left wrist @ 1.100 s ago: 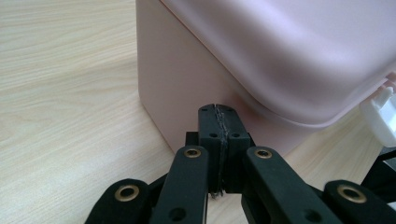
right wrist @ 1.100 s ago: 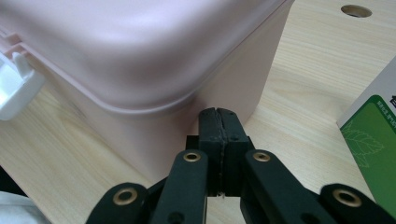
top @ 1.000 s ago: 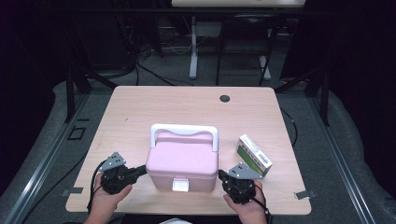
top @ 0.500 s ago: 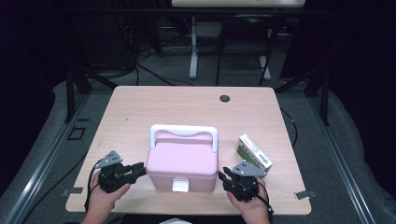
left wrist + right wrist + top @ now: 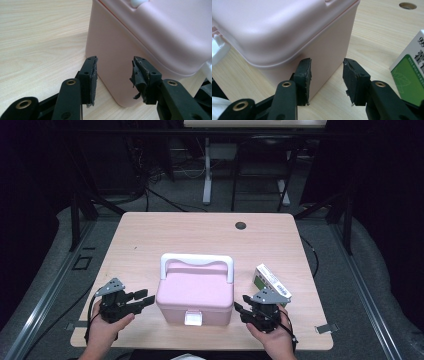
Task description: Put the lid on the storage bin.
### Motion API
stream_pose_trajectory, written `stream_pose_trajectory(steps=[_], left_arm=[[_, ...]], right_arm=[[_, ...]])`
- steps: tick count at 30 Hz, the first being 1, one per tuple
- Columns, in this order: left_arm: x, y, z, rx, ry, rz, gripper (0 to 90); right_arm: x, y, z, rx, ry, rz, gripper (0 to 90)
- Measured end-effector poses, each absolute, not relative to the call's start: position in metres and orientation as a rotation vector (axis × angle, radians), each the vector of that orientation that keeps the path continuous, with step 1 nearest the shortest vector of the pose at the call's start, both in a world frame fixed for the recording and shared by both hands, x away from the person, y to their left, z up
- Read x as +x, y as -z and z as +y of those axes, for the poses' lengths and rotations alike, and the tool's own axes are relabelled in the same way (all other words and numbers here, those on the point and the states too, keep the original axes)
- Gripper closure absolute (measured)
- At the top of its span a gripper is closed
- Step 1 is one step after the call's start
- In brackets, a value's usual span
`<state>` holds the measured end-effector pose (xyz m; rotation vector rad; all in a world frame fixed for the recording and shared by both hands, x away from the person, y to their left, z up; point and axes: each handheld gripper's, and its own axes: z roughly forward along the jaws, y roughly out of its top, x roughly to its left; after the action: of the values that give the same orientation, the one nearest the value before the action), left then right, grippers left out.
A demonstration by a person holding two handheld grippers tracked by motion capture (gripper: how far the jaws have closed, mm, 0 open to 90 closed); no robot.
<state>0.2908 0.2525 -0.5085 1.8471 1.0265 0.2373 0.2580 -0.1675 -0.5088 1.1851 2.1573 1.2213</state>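
Note:
A pink lidded box (image 5: 196, 292) with a white handle (image 5: 197, 260) and a white front latch (image 5: 193, 319) stands near the table's front edge. My left gripper (image 5: 144, 299) sits just left of the box, its jaws apart after having just been opening; in the left gripper view (image 5: 115, 75) the box's corner (image 5: 120, 50) lies beyond the gap, untouched. My right gripper (image 5: 242, 304) sits at the box's right side, its jaws also just opened; nothing lies between them (image 5: 327, 75), and the box wall (image 5: 329, 47) stands just ahead. A white and green carton (image 5: 271, 280) lies to the right.
The light wooden table (image 5: 150, 245) has a dark round hole (image 5: 241, 225) at the back right. The carton (image 5: 412, 72) lies close beside my right gripper. Dark floor, cables and stand legs surround the table.
Both grippers went from shut to open while staying beside the box. The hands, the box and the carton have kept their places.

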Motion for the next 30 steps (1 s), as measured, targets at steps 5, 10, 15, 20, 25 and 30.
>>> stream_pose_trajectory(steps=[5,10,15,20,25,30], left_arm=[[0.292,0.501,0.256,1.832,-0.238,1.022,53.9],[0.295,0.491,0.257,1.844,-0.237,1.007,53.7],[0.299,0.481,0.257,1.862,-0.233,0.999,53.9],[0.306,0.469,0.256,1.87,-0.228,0.988,54.8],[0.314,0.459,0.25,1.867,-0.215,0.974,54.3],[0.326,0.455,0.245,1.872,-0.209,0.973,53.7]], right_arm=[[0.26,0.502,-0.168,1.173,-1.226,2.158,58.1],[0.264,0.49,-0.175,1.185,-1.263,2.135,59.1],[0.27,0.48,-0.181,1.201,-1.27,2.147,59.3],[0.275,0.471,-0.18,1.183,-1.27,2.148,59.3],[0.283,0.46,-0.177,1.172,-1.292,2.144,59.2],[0.292,0.456,-0.173,1.181,-1.311,2.123,58.2]])
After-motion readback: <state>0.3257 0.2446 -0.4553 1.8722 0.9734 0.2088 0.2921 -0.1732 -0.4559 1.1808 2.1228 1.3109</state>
